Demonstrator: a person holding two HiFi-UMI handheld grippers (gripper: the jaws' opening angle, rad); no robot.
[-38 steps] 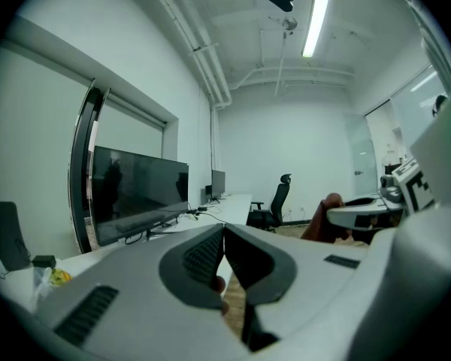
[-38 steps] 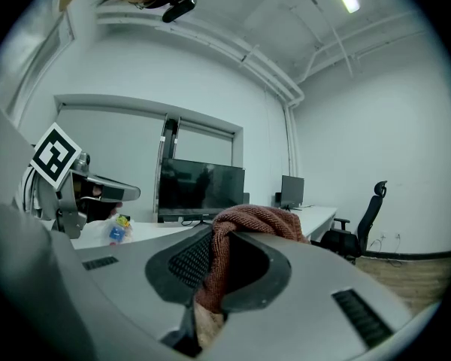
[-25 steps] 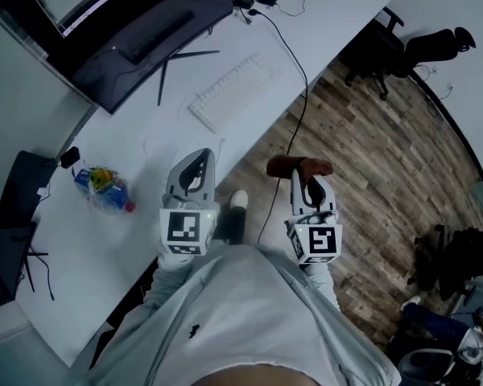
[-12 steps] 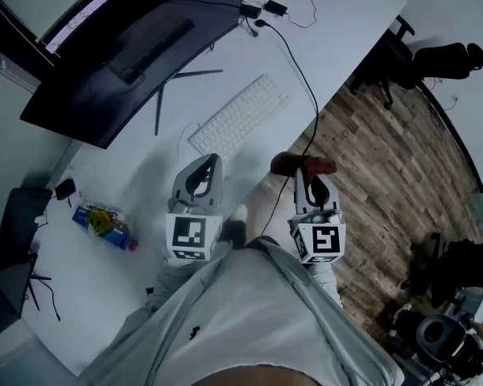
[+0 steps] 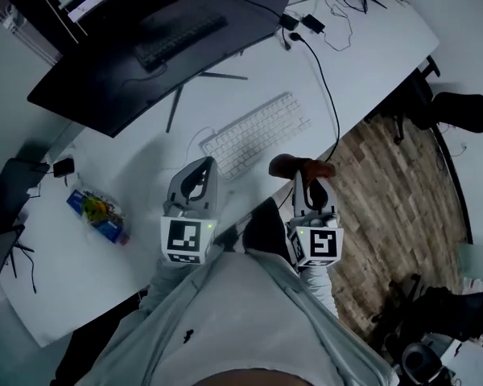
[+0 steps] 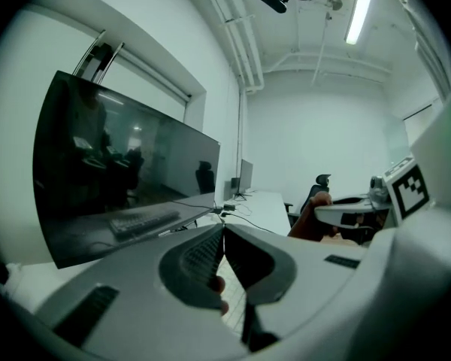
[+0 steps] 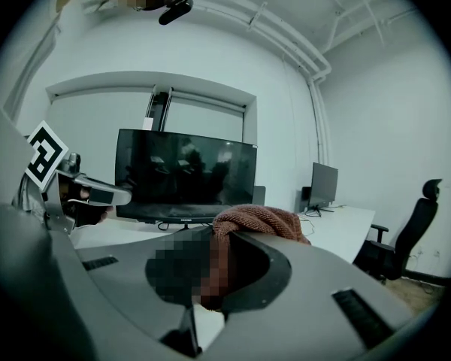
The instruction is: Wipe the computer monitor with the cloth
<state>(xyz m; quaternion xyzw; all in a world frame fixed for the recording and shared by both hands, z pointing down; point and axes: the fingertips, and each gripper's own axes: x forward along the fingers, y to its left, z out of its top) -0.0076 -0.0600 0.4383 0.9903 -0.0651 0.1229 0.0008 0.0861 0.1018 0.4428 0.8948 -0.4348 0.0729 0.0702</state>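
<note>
The dark, switched-off monitor stands on a white desk at the top of the head view; it also fills the left of the left gripper view as the monitor and sits ahead as the monitor in the right gripper view. My right gripper is shut on a brown-red cloth, whose folds bulge above the jaws as the cloth. My left gripper hovers over the desk near the keyboard, jaws closed with nothing between them, as the left gripper shows.
A white keyboard lies in front of the monitor stand. A black cable runs over the desk edge. A colourful packet lies at the left. A second monitor and an office chair stand to the right.
Both grippers and the person have moved forward over the desk, closer to the keyboard and monitor. The right gripper still holds the cloth.
</note>
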